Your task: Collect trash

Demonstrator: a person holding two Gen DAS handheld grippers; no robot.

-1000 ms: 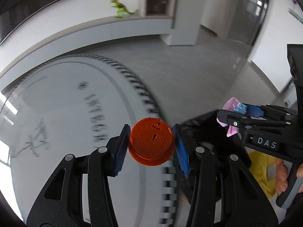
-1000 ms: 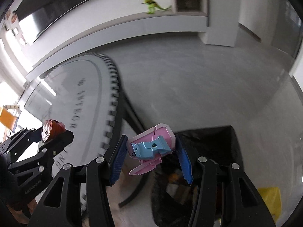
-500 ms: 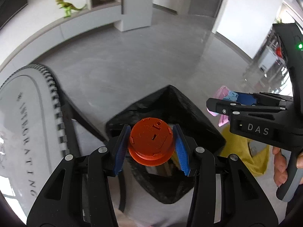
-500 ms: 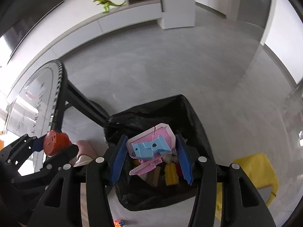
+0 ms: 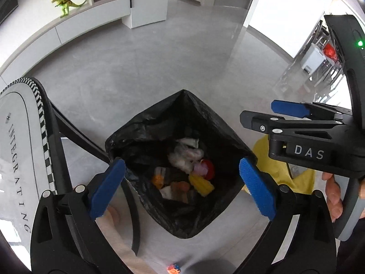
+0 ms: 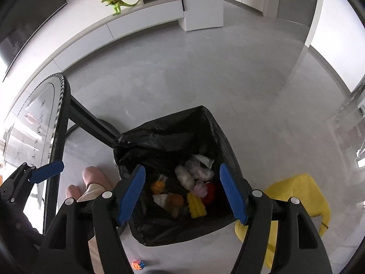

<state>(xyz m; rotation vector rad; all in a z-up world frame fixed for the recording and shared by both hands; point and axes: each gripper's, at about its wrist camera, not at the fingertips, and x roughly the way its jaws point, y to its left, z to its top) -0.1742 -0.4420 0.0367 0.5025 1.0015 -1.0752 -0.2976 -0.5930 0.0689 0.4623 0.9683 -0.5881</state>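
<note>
A bin lined with a black bag (image 5: 146,134) (image 6: 159,141) stands on the grey floor, below both grippers. It holds several pieces of trash: a red lid (image 5: 208,169) (image 6: 211,190), a pink piece (image 5: 199,167) (image 6: 199,188), a yellow piece (image 5: 202,185) (image 6: 196,205), white wrappers (image 5: 184,155). My left gripper (image 5: 181,188) is open and empty above the bin. My right gripper (image 6: 181,193) is open and empty above the bin; it also shows at the right of the left wrist view (image 5: 280,116).
A glass-topped table with a checkered rim (image 5: 43,123) (image 6: 60,105) and dark legs stands left of the bin. A yellow bag (image 5: 273,169) (image 6: 301,194) lies right of it. A small colourful toy (image 5: 173,268) (image 6: 138,264) lies on the floor nearby. A green dinosaur (image 6: 116,2) stands on a far ledge.
Both grippers have opened. The orange-red lid has left the left gripper and the pink and blue piece has left the right; both lie in the bin.
</note>
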